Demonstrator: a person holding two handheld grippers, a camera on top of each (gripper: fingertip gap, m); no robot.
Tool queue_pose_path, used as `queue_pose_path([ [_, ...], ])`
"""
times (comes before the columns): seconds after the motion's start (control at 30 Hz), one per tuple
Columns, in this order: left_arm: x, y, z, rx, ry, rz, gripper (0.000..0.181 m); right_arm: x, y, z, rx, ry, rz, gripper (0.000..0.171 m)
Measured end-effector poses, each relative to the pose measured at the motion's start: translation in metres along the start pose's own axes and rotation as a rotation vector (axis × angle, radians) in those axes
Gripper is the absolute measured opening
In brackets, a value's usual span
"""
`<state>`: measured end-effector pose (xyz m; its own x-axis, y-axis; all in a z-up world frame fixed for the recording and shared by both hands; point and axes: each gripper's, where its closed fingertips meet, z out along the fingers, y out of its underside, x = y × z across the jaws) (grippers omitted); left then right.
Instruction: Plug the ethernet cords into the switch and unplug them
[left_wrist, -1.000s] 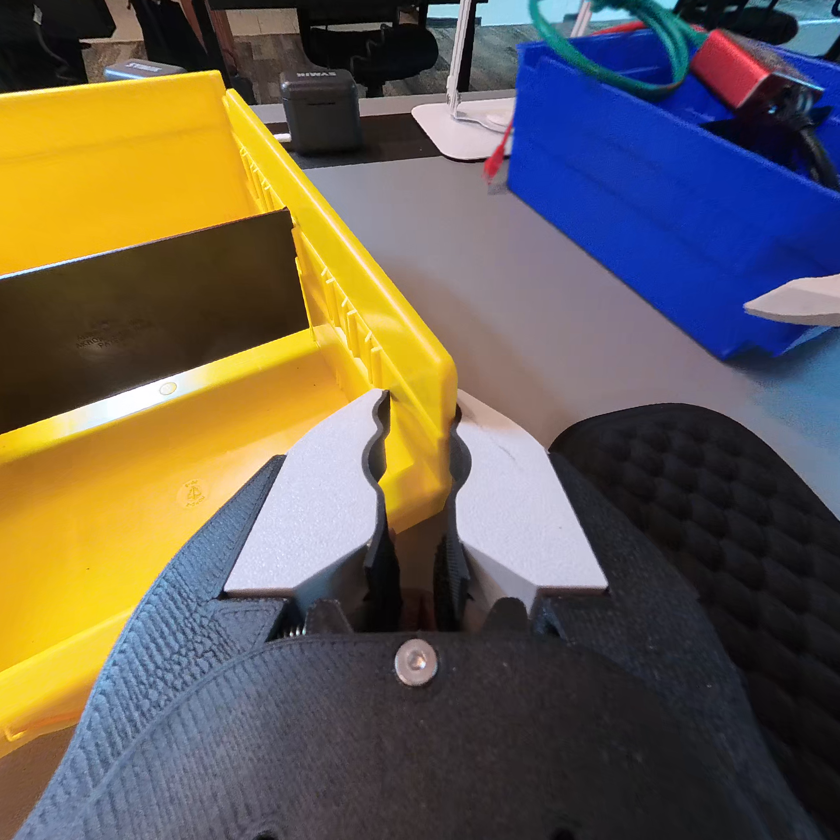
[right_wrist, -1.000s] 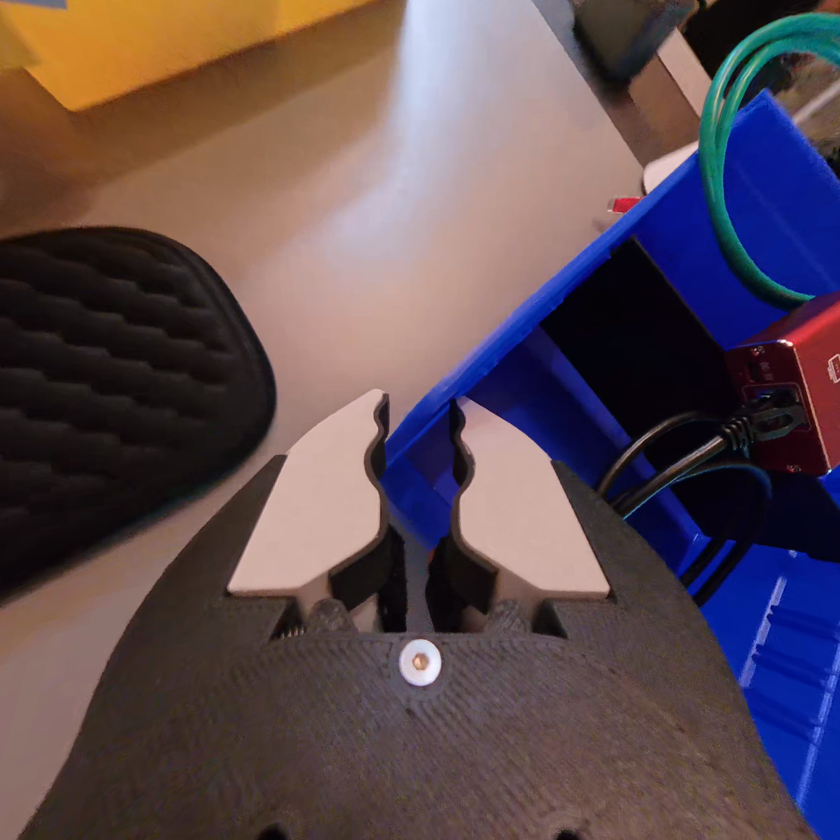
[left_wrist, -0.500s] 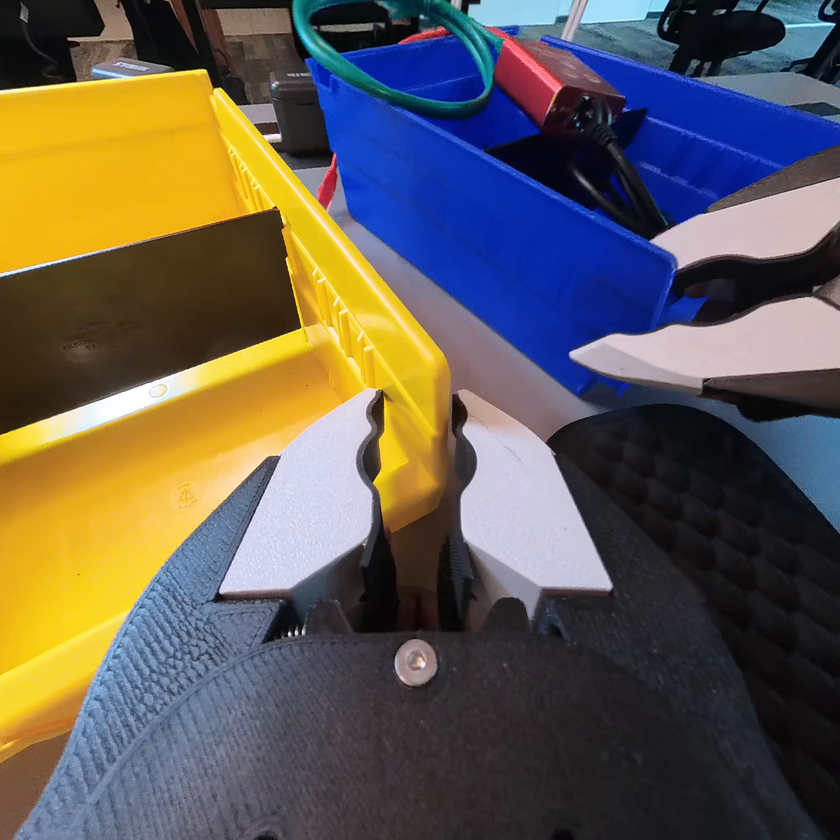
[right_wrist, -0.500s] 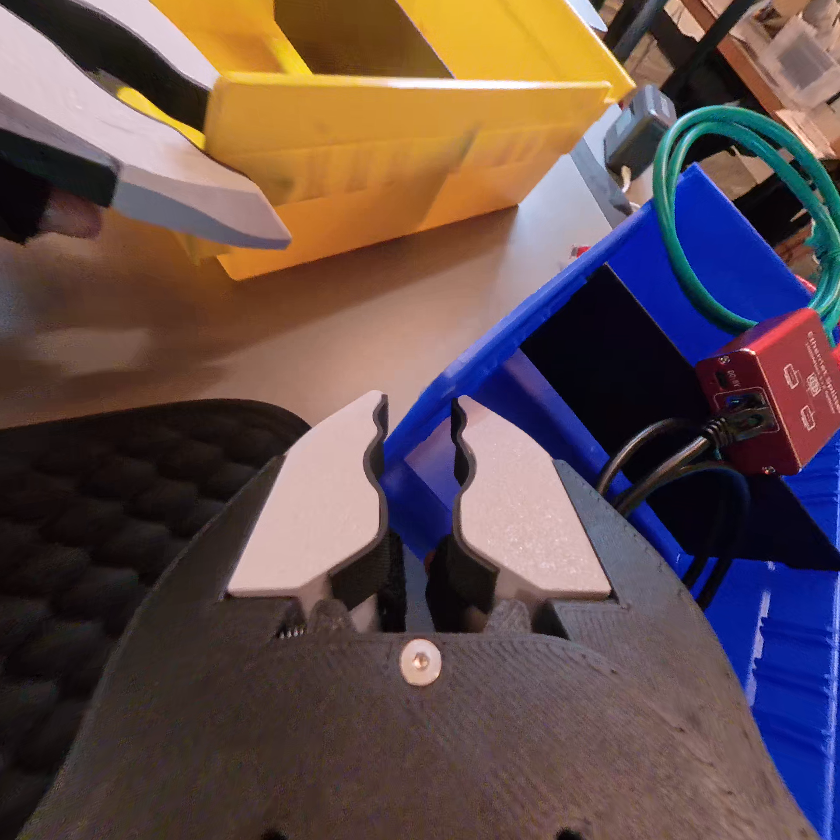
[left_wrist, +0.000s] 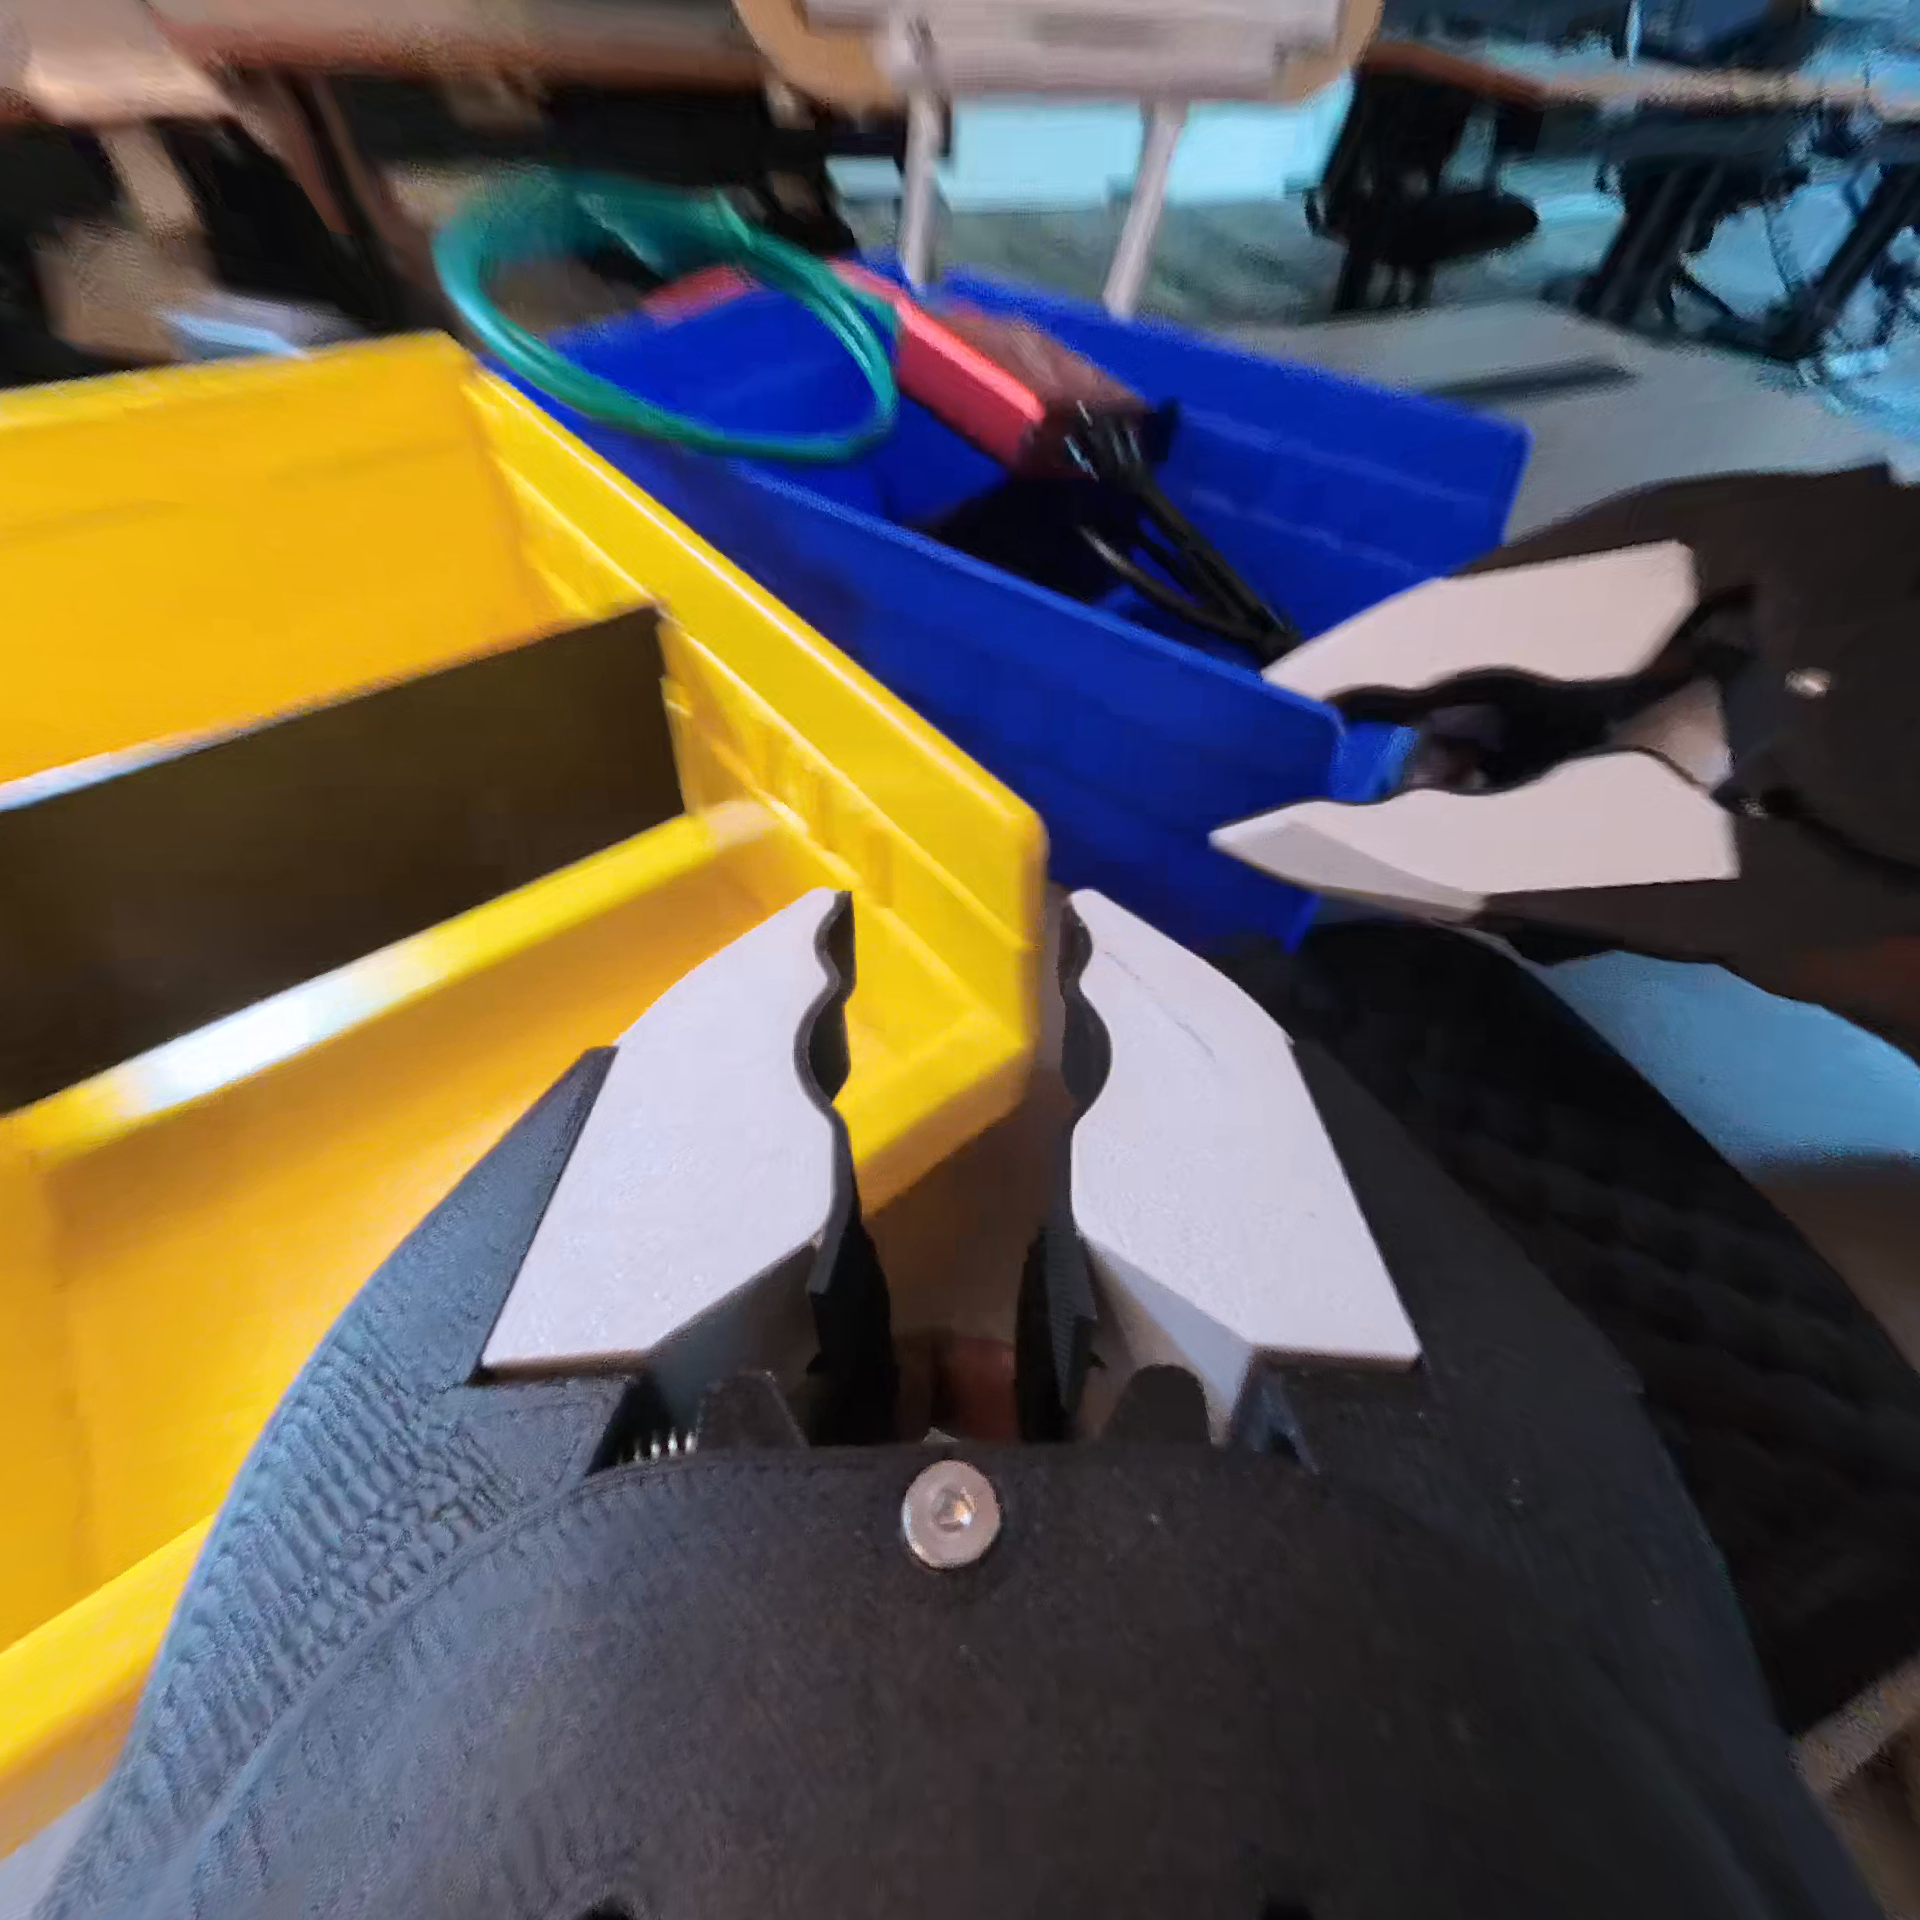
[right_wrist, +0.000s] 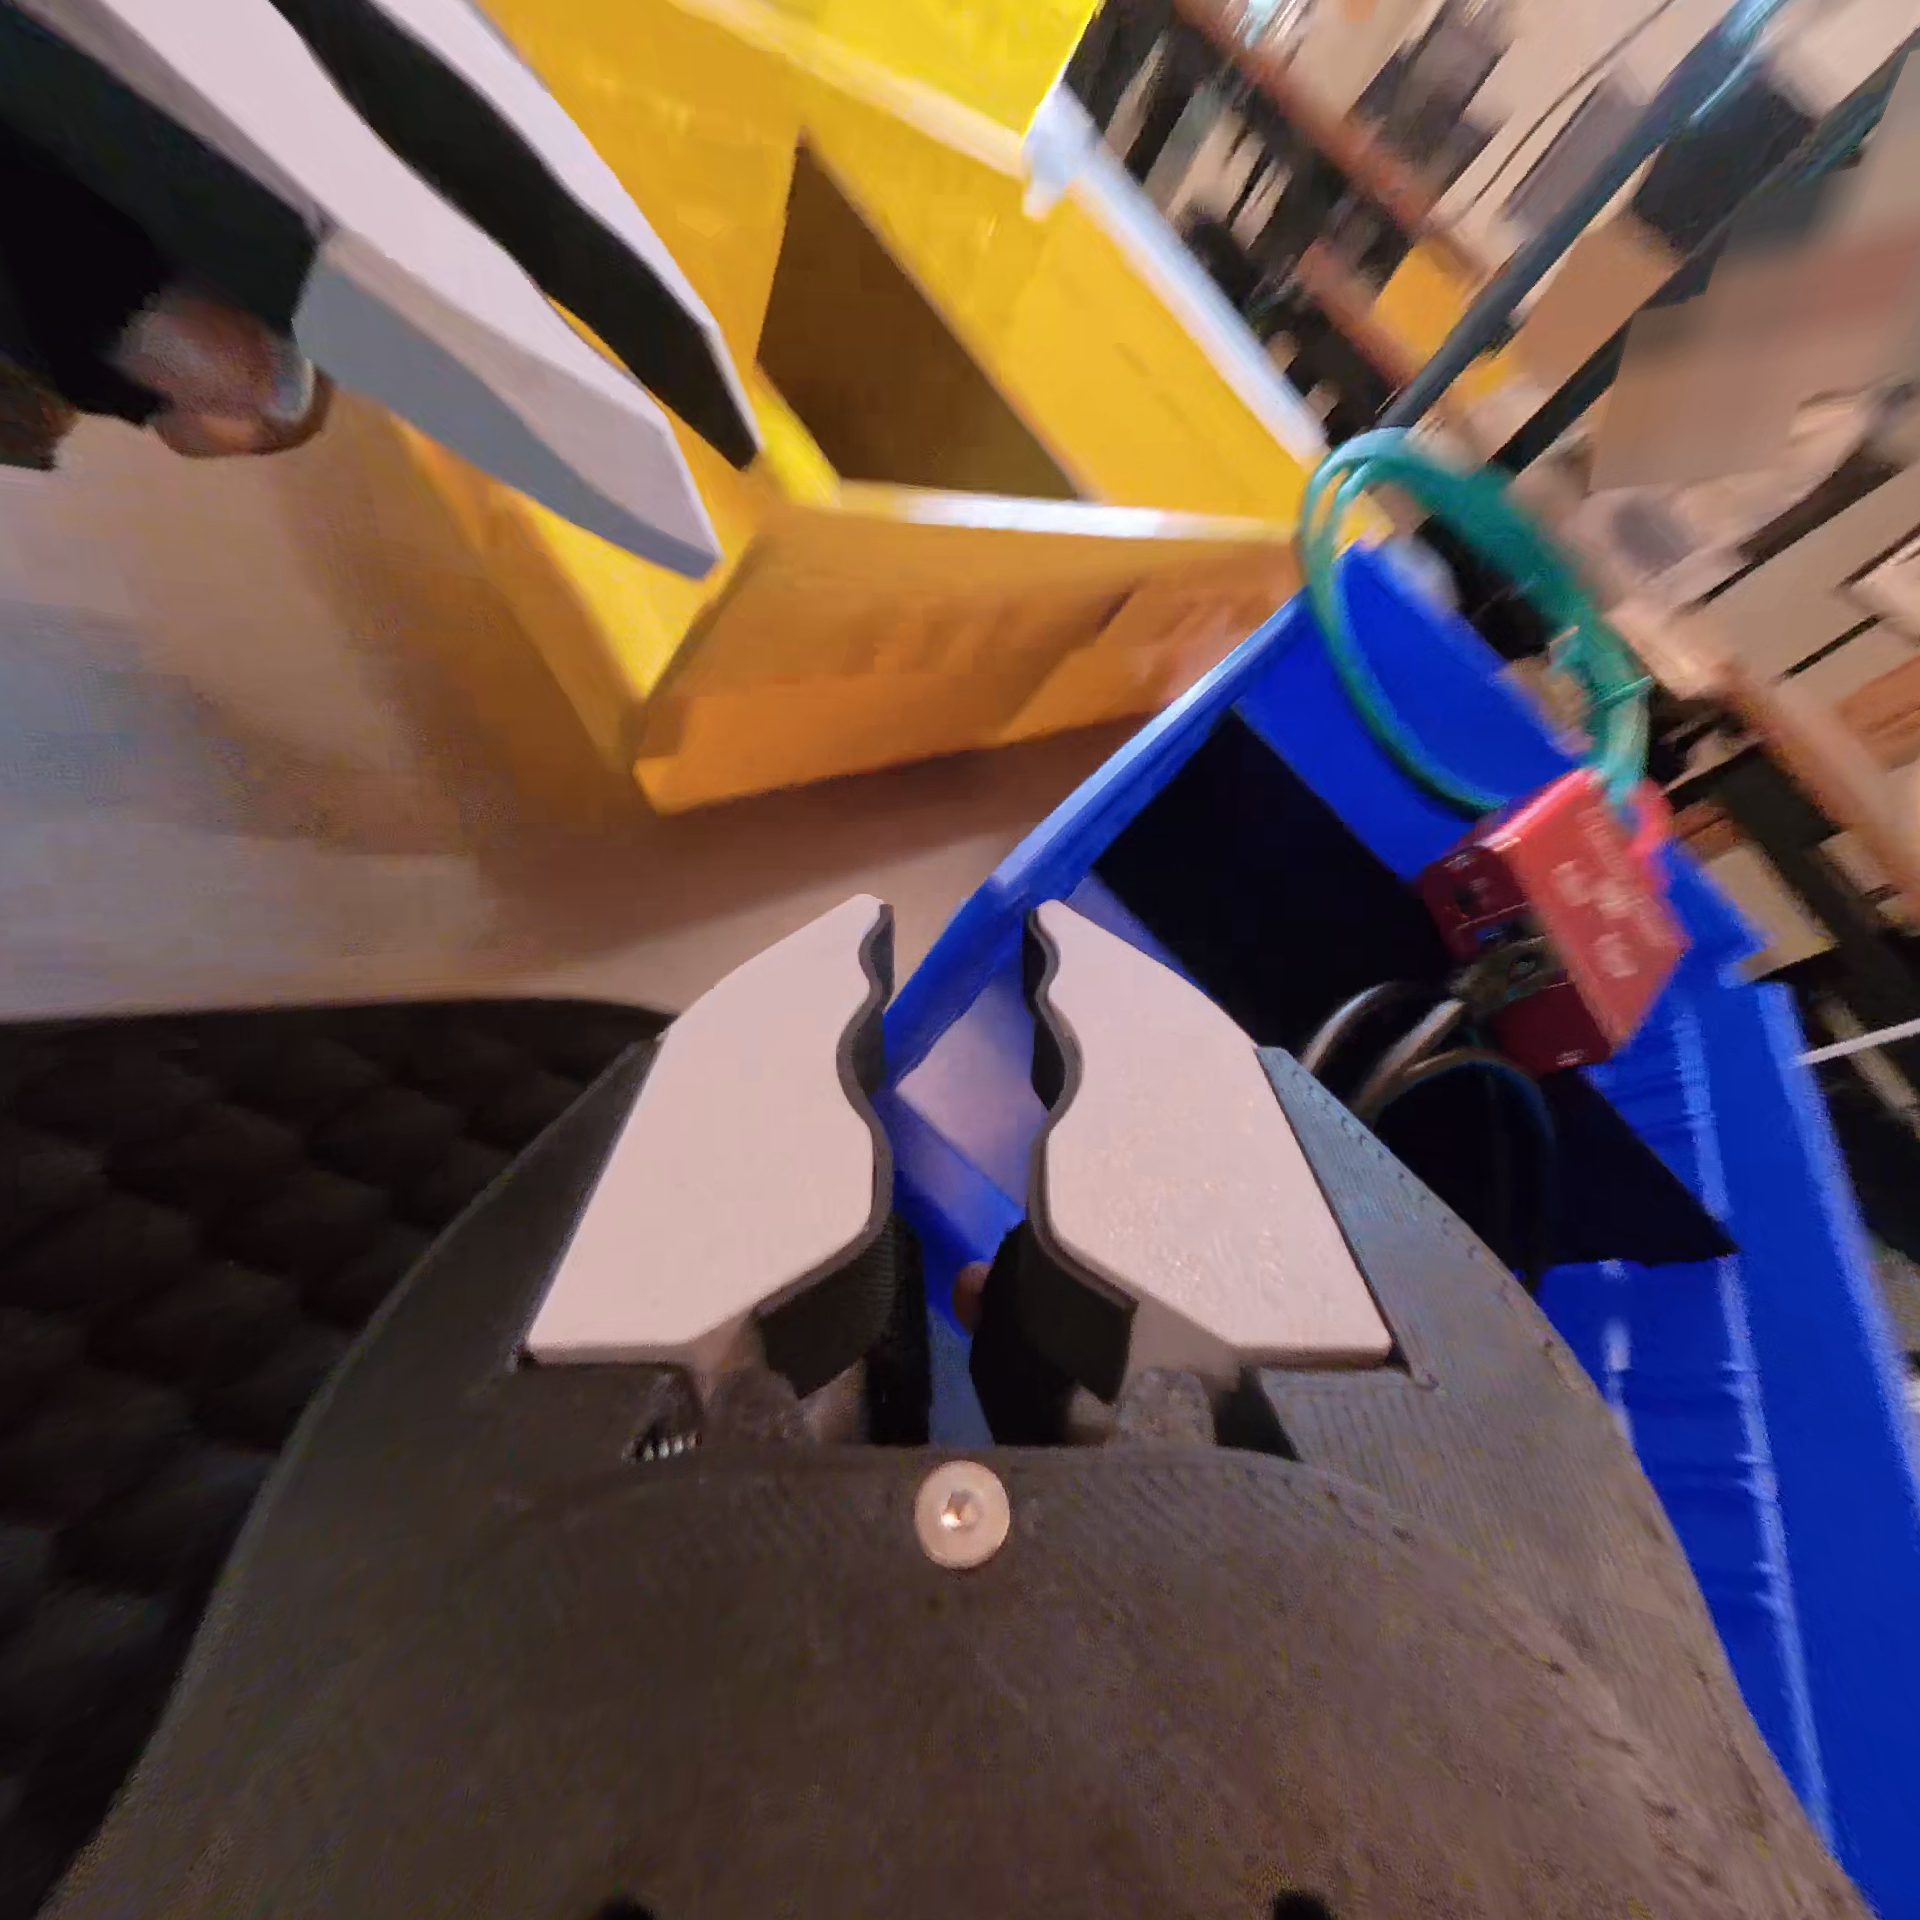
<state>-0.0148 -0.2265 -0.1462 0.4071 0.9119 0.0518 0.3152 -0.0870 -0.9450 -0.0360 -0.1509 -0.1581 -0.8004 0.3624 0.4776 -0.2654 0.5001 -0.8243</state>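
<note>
A red switch (left_wrist: 977, 384) lies in a blue bin (left_wrist: 1039, 675), with a green ethernet cord (left_wrist: 623, 395) looped off its far end and black cords (left_wrist: 1174, 551) at its near end. My left gripper (left_wrist: 956, 935) is shut on the near right corner of a yellow bin (left_wrist: 312, 499). My right gripper (right_wrist: 961, 935) is shut on the blue bin's (right_wrist: 1714, 1351) near corner wall. The right wrist view shows the switch (right_wrist: 1558, 935), the green cord (right_wrist: 1455, 582) and the black cords (right_wrist: 1403, 1039). Each gripper shows in the other's view: right (left_wrist: 1247, 758), left (right_wrist: 732, 509).
The yellow bin (right_wrist: 935, 644) has a black divider (left_wrist: 312, 810) across it and sits close beside the blue bin. A black padded mat (left_wrist: 1558, 1195) lies on the grey table (right_wrist: 260, 831) under both grippers. Blurred desks and chairs stand behind. From my right tips it is roughly 12 cm to the switch (right_wrist: 1558, 935); from my left, 20 cm. Seen from the left wrist view (left_wrist: 1090, 408) as well.
The blue bin has come in next to the yellow bin with my right gripper on it. Both views have tilted and are blurred by motion. Both grips have held.
</note>
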Motion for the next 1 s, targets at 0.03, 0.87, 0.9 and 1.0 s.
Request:
queue_pose_path([
  [0.03,-0.015,-0.012,-0.014,0.075,-0.062,0.007,0.040,0.004,-0.014,-0.006,0.076,0.047,-0.001,0.022],
  [0.87,-0.155,0.007,-0.105,0.267,-0.767,-0.014,0.003,-0.025,-0.057,0.036,0.063,0.000,0.041,0.012],
  [0.9,-0.151,-0.003,-0.110,0.311,-0.781,0.005,0.003,-0.023,-0.062,0.031,0.091,-0.002,0.052,0.011],
  [1.0,-0.141,-0.018,-0.121,0.355,-0.799,0.029,0.001,-0.018,-0.071,0.021,0.139,0.008,0.039,0.011],
])
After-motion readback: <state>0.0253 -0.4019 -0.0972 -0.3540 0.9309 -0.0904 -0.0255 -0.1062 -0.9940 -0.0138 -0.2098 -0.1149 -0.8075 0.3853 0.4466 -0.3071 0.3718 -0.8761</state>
